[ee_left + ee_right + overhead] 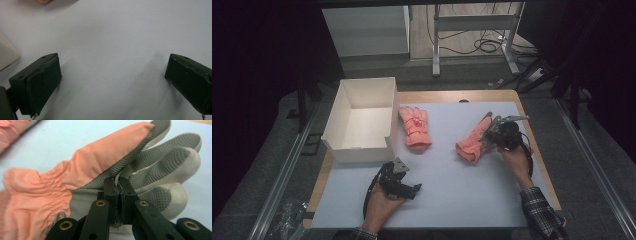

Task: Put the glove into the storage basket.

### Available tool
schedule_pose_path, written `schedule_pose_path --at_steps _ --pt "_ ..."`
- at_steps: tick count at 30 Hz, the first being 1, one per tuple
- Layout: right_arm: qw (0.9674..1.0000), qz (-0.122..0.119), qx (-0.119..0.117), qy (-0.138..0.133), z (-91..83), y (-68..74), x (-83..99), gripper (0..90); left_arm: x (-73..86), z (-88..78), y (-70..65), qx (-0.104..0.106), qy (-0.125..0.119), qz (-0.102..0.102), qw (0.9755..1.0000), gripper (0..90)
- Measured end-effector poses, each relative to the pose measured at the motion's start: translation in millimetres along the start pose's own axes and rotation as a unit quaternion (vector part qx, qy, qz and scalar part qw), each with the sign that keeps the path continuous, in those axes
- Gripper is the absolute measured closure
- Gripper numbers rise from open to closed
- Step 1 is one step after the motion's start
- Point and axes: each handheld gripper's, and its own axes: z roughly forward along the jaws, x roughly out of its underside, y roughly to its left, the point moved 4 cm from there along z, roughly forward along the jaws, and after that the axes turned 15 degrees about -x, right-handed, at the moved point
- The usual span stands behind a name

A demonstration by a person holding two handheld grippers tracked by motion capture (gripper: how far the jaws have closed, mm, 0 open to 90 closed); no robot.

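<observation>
Pinching the grey palm of the pink glove (105, 162) between closed jaws, the right tool (118, 186) sits on it; a second glove (415, 128) and white box (343, 107) lie beyond, left tool (403, 186) wide open, empty.

Left hand (384, 202) holds left gripper (414, 189) low near table's front edge, jaws spread wide, nothing between. Right hand (515, 159) reaches forward; right gripper (118, 185) clamped tight, jaws pinching thin fold.
</observation>
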Motion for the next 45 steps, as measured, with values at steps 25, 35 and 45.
schedule_pose_path --at_steps 25,35,45 --pt "0.9842 -0.052 -0.169 0.0 -46.9 69.6 -2.0 86.9 -0.1 0.1 0.2 -0.001 -0.001 0.001 1.0 0.7" --pt "0.9673 -0.09 -0.232 0.049 -28.8 108.7 9.0 86.9 -0.1 0.2 0.0 -0.001 -0.001 -0.001 1.0 0.7" --pt "0.9599 -0.117 -0.231 0.107 8.4 118.9 25.0 85.8 0.1 -0.1 0.0 0.0 0.0 0.0 1.0 0.7"
